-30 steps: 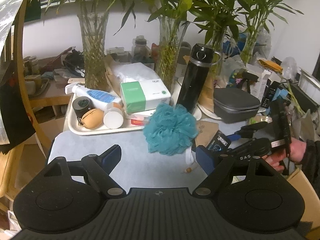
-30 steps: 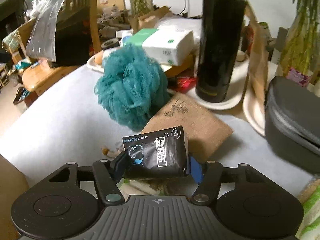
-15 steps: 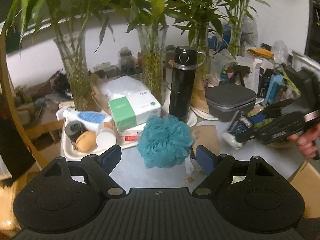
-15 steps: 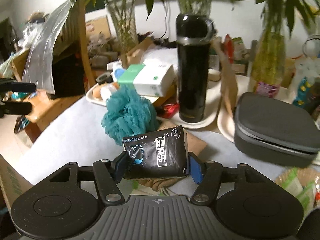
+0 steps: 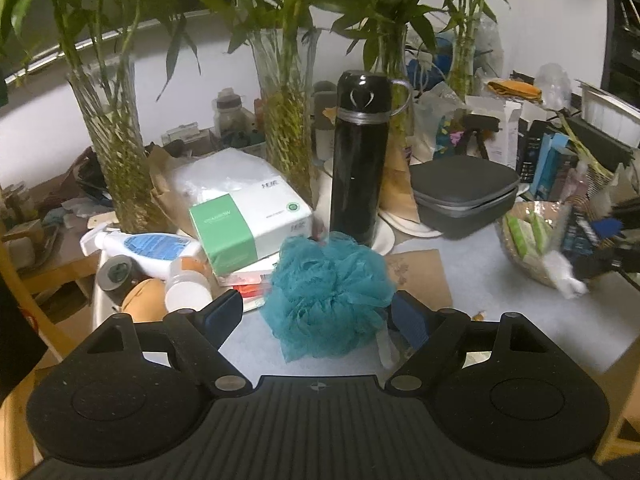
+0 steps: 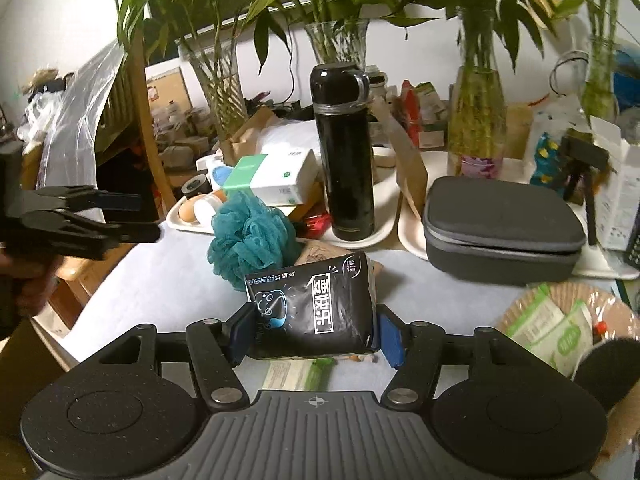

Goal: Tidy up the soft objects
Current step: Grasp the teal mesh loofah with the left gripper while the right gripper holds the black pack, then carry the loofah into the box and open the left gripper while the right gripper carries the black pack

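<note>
On my right wrist view, the soft black plastic pack [image 6: 316, 312] carries large white Chinese characters I read as "要快乐", beside a blue cartoon face. The print on the green-and-white tissue box [image 6: 272, 178] near the tray's back edge is too small to read.

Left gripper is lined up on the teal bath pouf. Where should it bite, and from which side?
Take the teal bath pouf across its bulging middle, coming from the near table edge. It is a round, squashy ball of mesh with clear table in front; the open left gripper already straddles it, while the black flask crowds its far side.
</note>
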`<move>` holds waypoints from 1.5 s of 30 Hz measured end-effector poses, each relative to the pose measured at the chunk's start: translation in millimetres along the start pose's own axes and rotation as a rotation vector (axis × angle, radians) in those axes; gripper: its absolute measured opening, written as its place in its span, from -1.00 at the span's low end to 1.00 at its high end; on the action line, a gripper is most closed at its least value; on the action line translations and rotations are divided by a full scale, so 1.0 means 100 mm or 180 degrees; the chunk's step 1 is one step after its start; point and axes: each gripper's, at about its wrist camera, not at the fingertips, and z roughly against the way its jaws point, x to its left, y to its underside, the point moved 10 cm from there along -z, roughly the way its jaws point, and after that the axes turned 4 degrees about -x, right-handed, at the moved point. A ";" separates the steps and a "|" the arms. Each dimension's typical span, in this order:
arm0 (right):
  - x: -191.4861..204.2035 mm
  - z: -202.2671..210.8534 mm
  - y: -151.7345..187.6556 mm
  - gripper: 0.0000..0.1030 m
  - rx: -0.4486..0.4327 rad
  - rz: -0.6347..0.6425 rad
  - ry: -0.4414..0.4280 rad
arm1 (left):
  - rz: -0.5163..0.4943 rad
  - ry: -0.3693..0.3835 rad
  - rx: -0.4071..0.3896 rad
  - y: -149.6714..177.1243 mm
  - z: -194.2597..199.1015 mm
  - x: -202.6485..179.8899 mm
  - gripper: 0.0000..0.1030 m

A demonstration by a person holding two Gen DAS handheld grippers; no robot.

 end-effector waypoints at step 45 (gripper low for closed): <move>0.12 0.32 -0.09 0.26 -0.0101 -0.0179 0.0120 | 0.0577 -0.0028 0.0000 -0.25 0.13 0.29 -0.80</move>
